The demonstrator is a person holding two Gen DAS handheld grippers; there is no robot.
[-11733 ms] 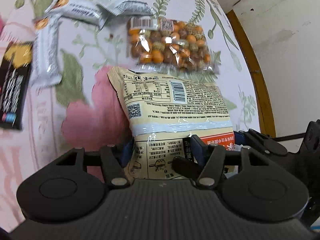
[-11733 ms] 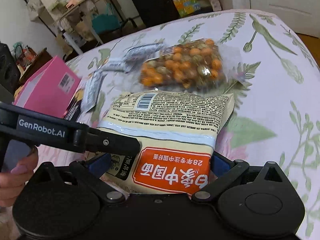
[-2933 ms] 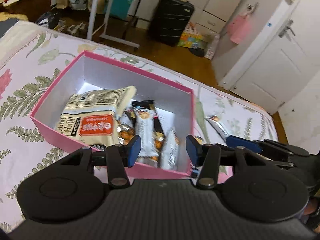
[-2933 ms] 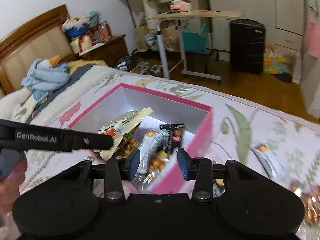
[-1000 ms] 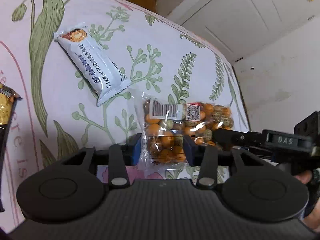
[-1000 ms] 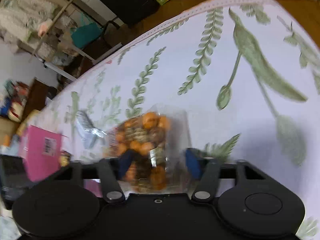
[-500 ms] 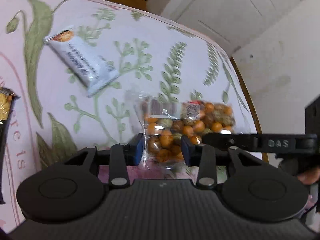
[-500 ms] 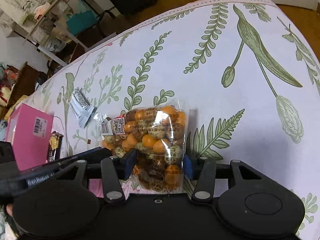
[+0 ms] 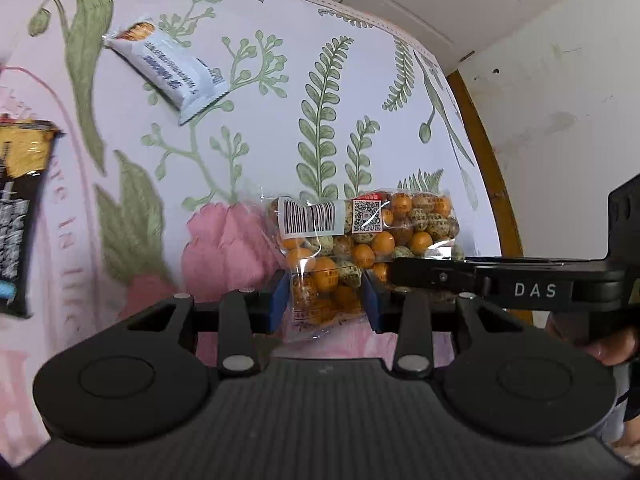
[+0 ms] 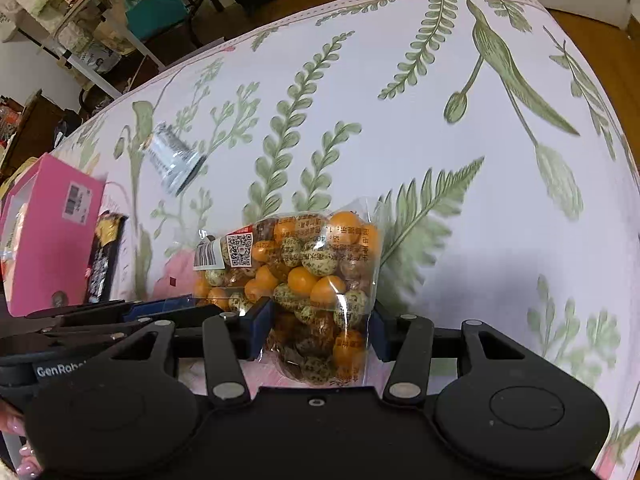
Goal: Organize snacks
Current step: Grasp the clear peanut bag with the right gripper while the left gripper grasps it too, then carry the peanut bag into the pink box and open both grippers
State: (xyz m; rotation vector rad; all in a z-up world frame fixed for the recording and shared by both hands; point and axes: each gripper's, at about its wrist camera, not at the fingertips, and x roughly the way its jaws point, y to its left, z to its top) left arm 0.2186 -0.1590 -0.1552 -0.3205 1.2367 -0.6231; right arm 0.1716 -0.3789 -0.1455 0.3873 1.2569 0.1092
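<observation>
A clear bag of orange and speckled candies [image 9: 360,240] lies on the floral bedspread; it also shows in the right wrist view [image 10: 304,276]. My left gripper [image 9: 325,304] has its blue pads on either side of the bag's near end, pressing it. My right gripper [image 10: 320,332] grips the bag's other end between its pads. A white bar wrapper [image 9: 168,68] lies further off, also seen in the right wrist view [image 10: 174,158]. A black and yellow packet [image 9: 20,208] lies at the left. The pink box [image 10: 48,232] stands at the left.
The bed's wooden edge [image 9: 488,184] and a white wall are to the right in the left wrist view. Past the bed's far edge are a rack, a teal bag [image 10: 154,10] and wooden floor.
Both grippers have moved in onto the candy bag from opposite ends and their pads have closed against it. The bag now looks slightly raised and bunched.
</observation>
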